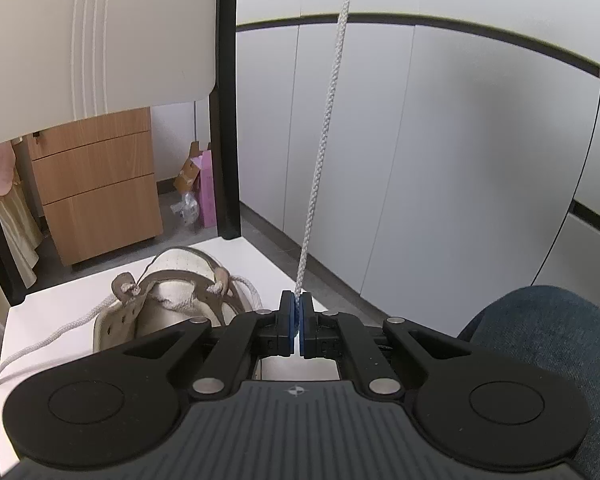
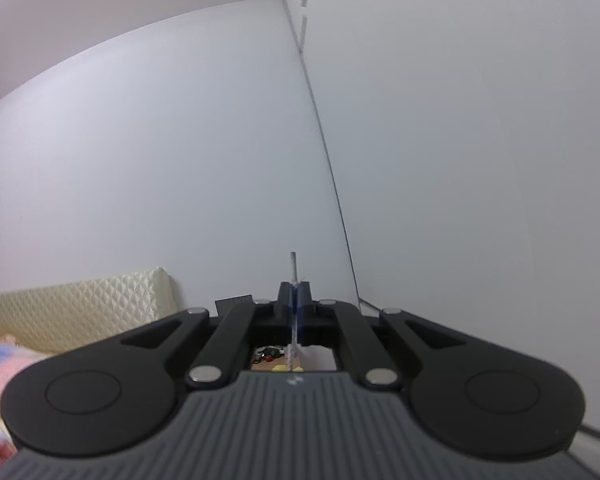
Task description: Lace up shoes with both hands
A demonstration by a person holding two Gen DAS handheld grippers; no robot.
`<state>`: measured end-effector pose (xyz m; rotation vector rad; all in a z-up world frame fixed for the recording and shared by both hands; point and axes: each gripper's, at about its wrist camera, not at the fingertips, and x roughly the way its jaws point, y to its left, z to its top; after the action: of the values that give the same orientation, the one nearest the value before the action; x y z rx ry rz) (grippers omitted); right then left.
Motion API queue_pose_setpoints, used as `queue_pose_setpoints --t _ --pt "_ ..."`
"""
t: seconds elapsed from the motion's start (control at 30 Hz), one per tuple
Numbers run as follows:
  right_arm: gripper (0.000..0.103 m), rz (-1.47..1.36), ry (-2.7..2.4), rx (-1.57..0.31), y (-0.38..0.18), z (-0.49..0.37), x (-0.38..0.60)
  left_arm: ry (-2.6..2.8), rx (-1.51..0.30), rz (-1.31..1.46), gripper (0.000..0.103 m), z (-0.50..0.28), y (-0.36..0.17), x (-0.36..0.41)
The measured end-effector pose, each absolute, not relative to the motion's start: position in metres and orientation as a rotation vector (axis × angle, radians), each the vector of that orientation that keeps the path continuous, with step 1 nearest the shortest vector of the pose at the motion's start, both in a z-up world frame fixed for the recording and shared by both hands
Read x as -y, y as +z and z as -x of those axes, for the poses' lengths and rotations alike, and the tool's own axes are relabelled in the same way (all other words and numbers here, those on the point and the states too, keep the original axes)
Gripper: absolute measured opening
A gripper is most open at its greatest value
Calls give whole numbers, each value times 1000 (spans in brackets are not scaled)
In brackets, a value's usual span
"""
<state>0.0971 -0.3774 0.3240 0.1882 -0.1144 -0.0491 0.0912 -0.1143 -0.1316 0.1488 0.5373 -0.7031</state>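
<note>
Both jaws clamp lace (image 1: 328, 128), shoe (image 1: 172, 296) below

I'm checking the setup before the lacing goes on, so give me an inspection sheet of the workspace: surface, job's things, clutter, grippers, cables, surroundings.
Surface: white table, bare where visible.
Job's things: beige shoe on the table, partly laced; white shoelace runs taut up out of the left wrist view; the aglet pokes past the right gripper's pads.
Clutter: nothing seen on the table.
Grippers: left gripper shut on the shoelace; right gripper shut on it near its tip.
Cables: a dark cable by the wall.
Surroundings: wooden drawer cabinet, pink bag, white wall panels, quilted cushion.
</note>
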Motion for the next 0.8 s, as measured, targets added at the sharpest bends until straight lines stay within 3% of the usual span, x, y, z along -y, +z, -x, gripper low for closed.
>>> queue_pose_setpoints --t 0.23,0.3,0.37,0.4,0.8 --pt "3 -43 -26 52 296 -103 358 -709 -527 -184 5 -77 -124 113" --pt "3 -16 -19 27 281 -107 354 -710 -526 -186 10 -72 -121 109" --pt "3 7 -16 4 265 -111 350 -708 -516 -187 45 -67 -117 104" --pt "3 21 -15 -9 256 -113 348 -707 -504 -186 49 -63 -115 102" --pt "3 132 143 -325 87 -135 294 -549 -490 -188 50 -59 -98 64"
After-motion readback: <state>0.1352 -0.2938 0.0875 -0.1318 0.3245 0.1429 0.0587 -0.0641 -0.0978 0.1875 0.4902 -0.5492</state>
